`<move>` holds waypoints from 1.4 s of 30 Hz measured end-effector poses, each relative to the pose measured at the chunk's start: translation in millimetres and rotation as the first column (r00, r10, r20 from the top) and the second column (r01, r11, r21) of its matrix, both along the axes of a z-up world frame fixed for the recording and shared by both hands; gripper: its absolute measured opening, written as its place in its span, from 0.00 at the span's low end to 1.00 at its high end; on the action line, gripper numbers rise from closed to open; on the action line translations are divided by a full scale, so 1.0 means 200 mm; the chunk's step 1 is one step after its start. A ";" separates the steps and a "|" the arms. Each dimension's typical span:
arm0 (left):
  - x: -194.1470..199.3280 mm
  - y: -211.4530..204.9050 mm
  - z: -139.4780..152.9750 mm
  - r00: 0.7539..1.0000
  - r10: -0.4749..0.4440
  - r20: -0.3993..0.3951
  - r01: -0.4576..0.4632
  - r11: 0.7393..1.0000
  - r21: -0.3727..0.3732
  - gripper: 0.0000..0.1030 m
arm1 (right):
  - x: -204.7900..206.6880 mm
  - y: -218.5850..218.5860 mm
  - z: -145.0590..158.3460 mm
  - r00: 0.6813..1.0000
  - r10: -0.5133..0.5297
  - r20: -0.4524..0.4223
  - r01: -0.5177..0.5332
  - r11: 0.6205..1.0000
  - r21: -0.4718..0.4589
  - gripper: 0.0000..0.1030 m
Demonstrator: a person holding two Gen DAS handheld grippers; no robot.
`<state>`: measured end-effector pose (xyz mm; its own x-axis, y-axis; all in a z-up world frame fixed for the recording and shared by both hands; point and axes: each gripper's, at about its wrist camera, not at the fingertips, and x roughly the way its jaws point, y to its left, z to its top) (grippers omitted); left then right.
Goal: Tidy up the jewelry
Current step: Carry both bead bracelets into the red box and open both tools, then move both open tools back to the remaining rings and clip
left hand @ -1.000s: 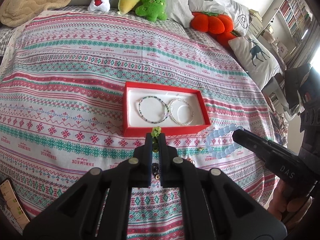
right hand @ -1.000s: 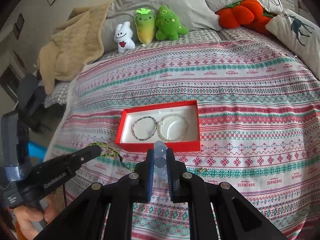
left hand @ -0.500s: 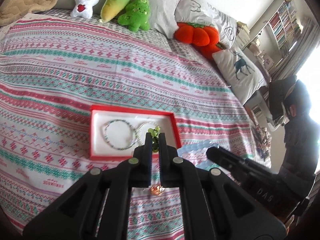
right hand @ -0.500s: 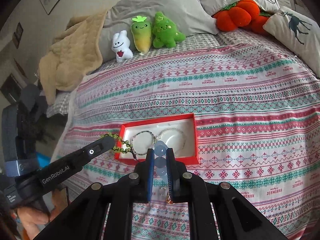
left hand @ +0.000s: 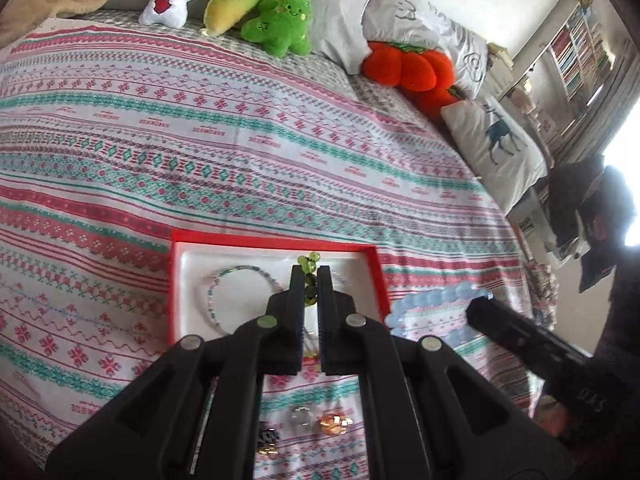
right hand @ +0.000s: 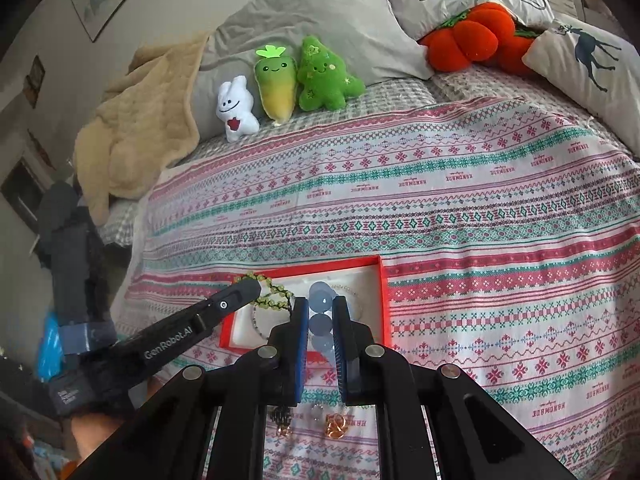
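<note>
A red box with a white lining (left hand: 276, 240) (right hand: 384, 292) lies on the patterned bedspread and holds a thin beaded bracelet (left hand: 224, 280) and a second one, mostly hidden. My left gripper (left hand: 310, 276) is shut on a green bead bracelet (left hand: 309, 260) (right hand: 272, 296) and holds it over the box. My right gripper (right hand: 321, 304) is shut on a pale blue bead bracelet (right hand: 320, 300) (left hand: 432, 300), held just right of the box's near edge.
Small rings and earrings (left hand: 304, 416) (right hand: 334, 426) lie on the bedspread in front of the box. Plush toys (right hand: 280, 88) and pillows (right hand: 320, 28) line the far end of the bed. A beige blanket (right hand: 132, 136) lies far left.
Both grippers have lifted their bracelets and moved forward to the box. The green bracelet is now over the white lining and the blue bracelet is close beside the box.
</note>
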<state>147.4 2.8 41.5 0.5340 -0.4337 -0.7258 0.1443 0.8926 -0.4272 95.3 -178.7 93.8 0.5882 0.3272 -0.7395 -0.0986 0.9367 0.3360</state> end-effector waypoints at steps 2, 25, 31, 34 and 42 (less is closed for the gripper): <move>0.01 0.01 -0.04 1.000 0.005 -0.019 -0.004 0.998 0.059 0.06 | 0.02 0.02 -0.01 1.000 0.008 -0.002 -0.008 1.000 -0.004 0.11; -0.01 0.07 -0.11 0.997 0.040 -0.064 -0.021 0.963 0.269 0.06 | 0.26 0.10 -0.30 0.993 0.016 -0.120 -0.015 1.000 0.010 0.12; -0.03 0.06 -0.07 0.998 0.031 -0.053 -0.015 0.959 0.282 0.22 | 0.26 0.06 -0.30 0.992 0.004 -0.124 -0.005 1.000 -0.007 0.16; -0.05 0.06 -0.04 0.999 0.027 -0.040 -0.014 0.956 0.294 0.36 | 0.24 0.06 -0.27 0.993 0.014 -0.119 -0.018 0.999 -0.029 0.16; -0.15 0.08 0.02 0.999 0.033 -0.019 -0.026 0.953 0.303 0.66 | 0.14 0.05 -0.22 0.992 0.045 -0.120 -0.053 0.997 -0.059 0.25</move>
<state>117.4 18.6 46.0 0.5244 -0.1761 -0.8331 0.1091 0.9842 -0.1393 123.0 -168.9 50.0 0.4796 0.3050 -0.8228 -0.1079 0.9510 0.2896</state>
